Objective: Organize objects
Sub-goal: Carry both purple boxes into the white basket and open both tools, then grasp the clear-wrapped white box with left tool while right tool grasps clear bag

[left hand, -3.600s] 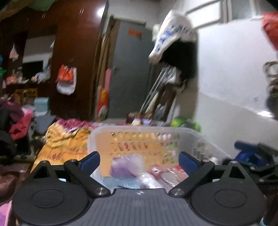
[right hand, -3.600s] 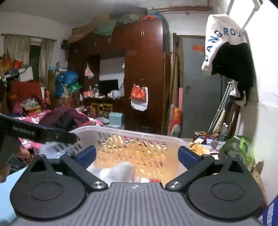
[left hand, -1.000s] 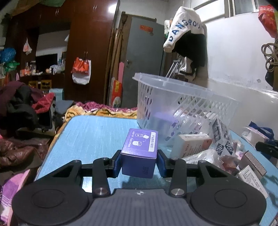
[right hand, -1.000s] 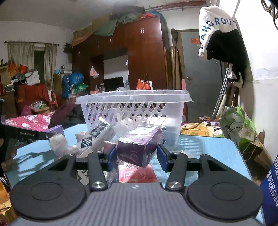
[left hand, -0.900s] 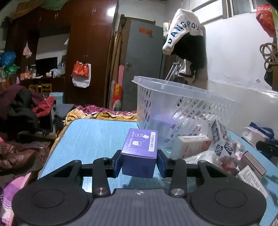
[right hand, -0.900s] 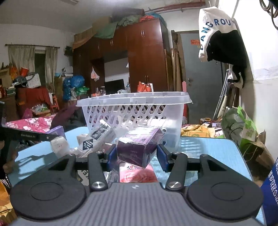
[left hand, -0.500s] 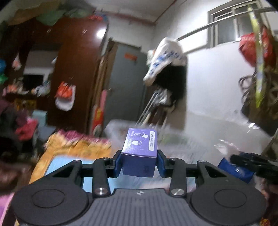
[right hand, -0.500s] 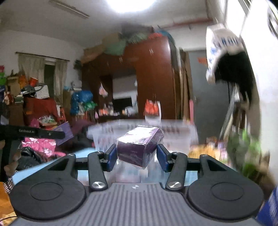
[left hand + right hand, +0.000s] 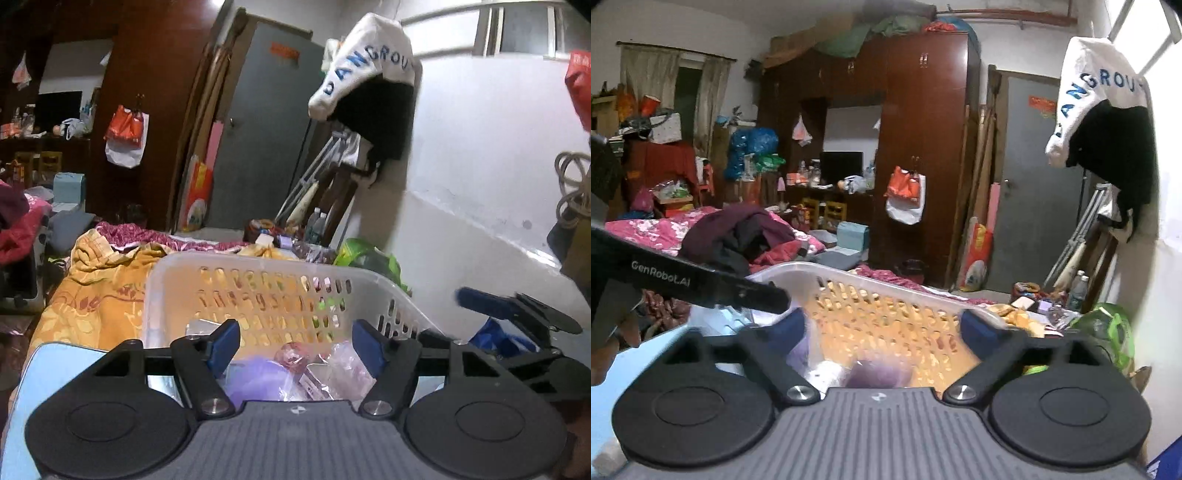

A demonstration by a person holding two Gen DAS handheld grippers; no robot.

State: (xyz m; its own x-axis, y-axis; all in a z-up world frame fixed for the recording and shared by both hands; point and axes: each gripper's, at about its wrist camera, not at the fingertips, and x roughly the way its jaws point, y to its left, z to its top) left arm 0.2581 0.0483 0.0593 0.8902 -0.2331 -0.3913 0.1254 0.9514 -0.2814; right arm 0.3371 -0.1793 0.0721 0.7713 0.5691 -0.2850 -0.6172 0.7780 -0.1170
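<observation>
A white perforated plastic basket (image 9: 280, 269) stands on the light blue table; it also shows in the right wrist view (image 9: 849, 275). My left gripper (image 9: 297, 345) is open and empty above the basket's near side. Below it lie a purple item (image 9: 258, 380) and clear packets (image 9: 343, 363) in the basket. My right gripper (image 9: 882, 326) is open and empty over the basket, with a blurred purple box (image 9: 879, 373) below it inside. The right gripper shows at the right of the left wrist view (image 9: 517, 308); the left gripper's arm crosses the right wrist view (image 9: 683, 280).
An orange patterned cloth (image 9: 96, 291) lies behind the basket. The white wall (image 9: 480, 221) is close on the right, with a green bag (image 9: 1108, 328) by it. A bed with heaped clothes (image 9: 738, 236) and a dark wardrobe (image 9: 916, 147) stand beyond.
Both grippers rose from the table up over the basket and opened. The purple boxes that they held have left the jaws and lie in the basket.
</observation>
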